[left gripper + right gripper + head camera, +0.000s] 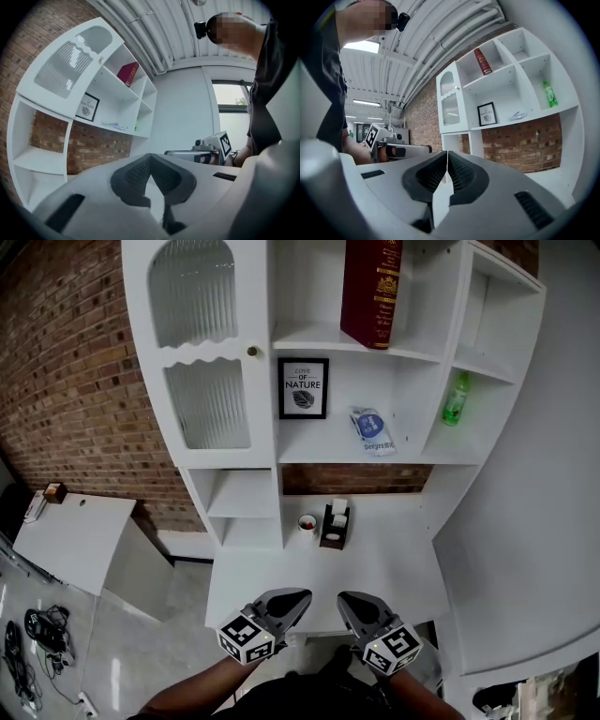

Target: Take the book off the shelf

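Note:
A dark red book (372, 289) with gold print stands upright on the top shelf of the white shelving unit (309, 451); the left gripper view shows the book (127, 73) and so does the right gripper view (482, 61). My left gripper (298, 600) and right gripper (343, 603) hang side by side, low, at the front edge of the white desk (375, 563), far below the book. Both are shut with nothing between the jaws, tips touching in the left gripper view (149, 157) and the right gripper view (447, 153).
The middle shelf holds a framed "Love of Nature" print (303, 388) and a blue-white packet (372, 431); a green bottle (456, 398) stands in the right compartment. A small cup (307, 522) and a dark holder (335, 526) stand on the desk. Glass-fronted door (202, 343) at upper left, brick wall behind.

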A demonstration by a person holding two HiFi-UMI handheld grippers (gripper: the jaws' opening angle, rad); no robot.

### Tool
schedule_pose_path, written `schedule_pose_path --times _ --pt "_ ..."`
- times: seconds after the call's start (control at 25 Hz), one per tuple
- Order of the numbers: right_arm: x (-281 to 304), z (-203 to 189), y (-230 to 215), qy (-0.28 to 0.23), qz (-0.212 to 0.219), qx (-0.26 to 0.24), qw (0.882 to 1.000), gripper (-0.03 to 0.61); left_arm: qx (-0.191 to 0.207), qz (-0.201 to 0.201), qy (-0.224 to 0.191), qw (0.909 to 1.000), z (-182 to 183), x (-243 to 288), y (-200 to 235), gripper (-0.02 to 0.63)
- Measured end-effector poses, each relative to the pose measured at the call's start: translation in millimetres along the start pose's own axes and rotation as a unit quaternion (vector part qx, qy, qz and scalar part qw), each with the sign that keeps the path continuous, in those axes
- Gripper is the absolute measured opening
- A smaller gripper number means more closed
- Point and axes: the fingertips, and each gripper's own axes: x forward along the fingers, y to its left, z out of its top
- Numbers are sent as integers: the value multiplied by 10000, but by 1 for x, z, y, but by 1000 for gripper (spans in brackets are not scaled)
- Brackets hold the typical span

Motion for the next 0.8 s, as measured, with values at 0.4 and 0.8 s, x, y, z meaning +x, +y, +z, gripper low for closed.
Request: schedule_pose_path --times 0.4,0.8 --pt "54 111 -65 -601 573 -752 9937 17 1329 118 -549 9895 121 56 51 8" --pt "69 265 -124 -1456 710 -1881 9687 18 2462 -88 -1106 9629 259 131 64 8"
